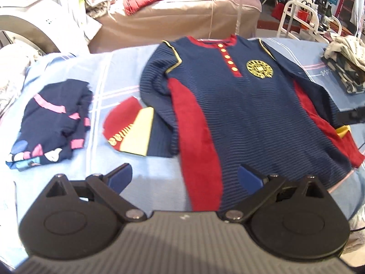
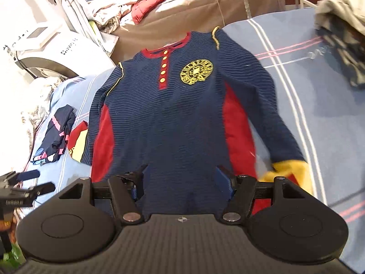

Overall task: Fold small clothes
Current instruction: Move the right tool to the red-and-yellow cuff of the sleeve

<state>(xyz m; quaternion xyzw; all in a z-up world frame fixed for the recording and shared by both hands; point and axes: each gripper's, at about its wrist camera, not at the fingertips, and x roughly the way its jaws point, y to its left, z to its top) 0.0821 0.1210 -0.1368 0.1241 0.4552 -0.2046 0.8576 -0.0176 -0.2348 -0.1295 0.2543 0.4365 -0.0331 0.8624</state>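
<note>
While flat on the sheet [image 1: 127, 68]: navy shirt [image 1: 251, 105]

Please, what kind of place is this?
Probably a home laundry or bedroom area: a striped shirt lies spread on a blue sheet, folded clothes beside it, and a white drying rack stands behind.

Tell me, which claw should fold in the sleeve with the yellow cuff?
Probably the right claw. It hangs open over the shirt hem, and the yellow cuff lies just beside it. The left claw sits by the other sleeve's cuff.
</note>
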